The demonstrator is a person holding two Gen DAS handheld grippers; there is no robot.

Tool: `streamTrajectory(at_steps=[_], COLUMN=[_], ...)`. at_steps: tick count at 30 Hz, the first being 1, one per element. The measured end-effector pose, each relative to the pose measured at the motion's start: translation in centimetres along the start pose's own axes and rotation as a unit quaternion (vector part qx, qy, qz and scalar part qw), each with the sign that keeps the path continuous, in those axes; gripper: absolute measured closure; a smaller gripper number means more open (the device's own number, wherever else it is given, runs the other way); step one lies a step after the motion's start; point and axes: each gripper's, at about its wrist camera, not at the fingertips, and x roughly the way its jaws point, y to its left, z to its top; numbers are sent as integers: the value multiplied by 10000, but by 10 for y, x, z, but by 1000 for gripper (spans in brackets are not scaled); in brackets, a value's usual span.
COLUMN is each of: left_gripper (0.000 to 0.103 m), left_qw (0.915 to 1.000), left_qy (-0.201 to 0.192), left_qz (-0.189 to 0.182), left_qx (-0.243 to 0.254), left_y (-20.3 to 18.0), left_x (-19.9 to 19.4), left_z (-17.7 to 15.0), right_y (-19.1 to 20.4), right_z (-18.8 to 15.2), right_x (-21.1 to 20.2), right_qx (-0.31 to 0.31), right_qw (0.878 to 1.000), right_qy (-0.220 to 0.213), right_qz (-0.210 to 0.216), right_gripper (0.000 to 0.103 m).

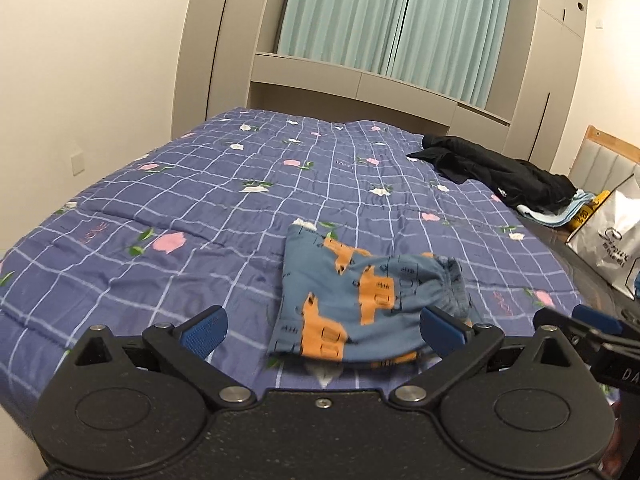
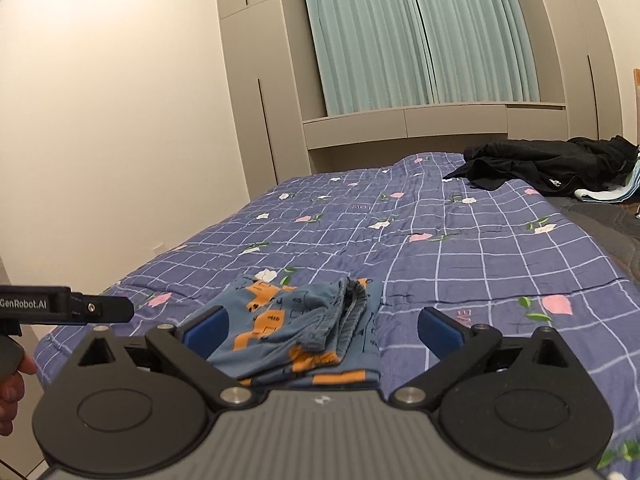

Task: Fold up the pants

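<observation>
Well, the pants (image 1: 360, 300) lie folded in a small bundle on the checked quilt (image 1: 160, 216), near its front edge — both claws hang just before them, left gripper (image 1: 324, 330) and right gripper (image 2: 322, 330) spread wide, holding nothing.

"GenRobot.AI" in white letters on the black body of the left gripper (image 2: 60, 305), seen at the right wrist view's left edge | "DA", cut off, on the right gripper (image 1: 624, 372) | pink "LOVE", upside down, on the checked quilt (image 1: 94, 236) | print on white bag (image 1: 612, 236) illegible
</observation>
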Motion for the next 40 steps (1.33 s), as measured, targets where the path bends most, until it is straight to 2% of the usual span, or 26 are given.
streamTrajectory(at_steps=[7, 15, 27, 40], left_gripper=[1, 1, 1, 1], left_qw=[9999, 9998, 9995, 9992], left_qy=[18, 51, 34, 241], left_qz=[43, 27, 180, 201], left_qx=[122, 183, 246, 237], left_y=[-1, -3, -7, -5], left_x=[-16, -19, -14, 6], left_z=[-19, -23, -24, -28], right_y=[4, 5, 2, -4], right_z=[-15, -22, -23, -28], right_x=[-21, -28, -27, -14], right_qx=[-9, 11, 12, 71], right_qw=[10000, 9999, 9999, 9994], right_qy=[86, 131, 153, 346], right_qz=[7, 27, 13, -27], right_gripper=[0, 0, 0, 0])
